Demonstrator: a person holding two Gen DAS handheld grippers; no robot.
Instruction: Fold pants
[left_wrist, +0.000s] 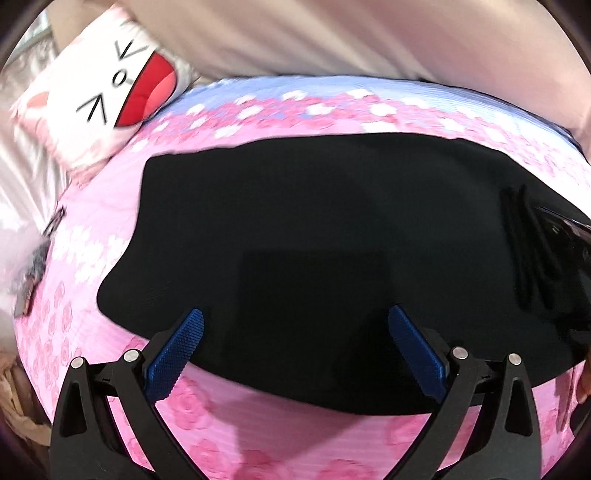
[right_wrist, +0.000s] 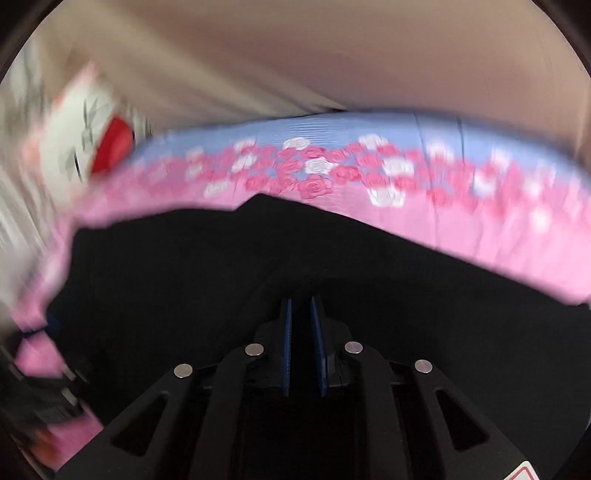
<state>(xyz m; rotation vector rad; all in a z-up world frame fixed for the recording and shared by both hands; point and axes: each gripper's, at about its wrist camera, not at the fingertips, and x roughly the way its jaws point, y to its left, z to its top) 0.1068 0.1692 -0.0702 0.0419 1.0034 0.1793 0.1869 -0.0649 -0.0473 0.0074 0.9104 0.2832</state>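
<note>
The black pants (left_wrist: 314, 240) lie flat and folded over on a pink rose-patterned bed sheet (left_wrist: 96, 236). My left gripper (left_wrist: 295, 317) is open, its blue pads (left_wrist: 177, 354) spread wide just over the pants' near edge, holding nothing. In the right wrist view, my right gripper (right_wrist: 301, 306) is nearly closed, its blue pads (right_wrist: 287, 343) pinching black pants fabric (right_wrist: 184, 266) that rises between them. The right gripper's black body shows at the right edge of the left wrist view (left_wrist: 554, 236). The right wrist view is motion-blurred.
A white cartoon-face pillow (left_wrist: 110, 88) lies at the far left of the bed, also in the right wrist view (right_wrist: 85, 136). A beige wall or headboard (left_wrist: 369, 37) is behind. Dark small objects (left_wrist: 33, 269) lie at the bed's left edge.
</note>
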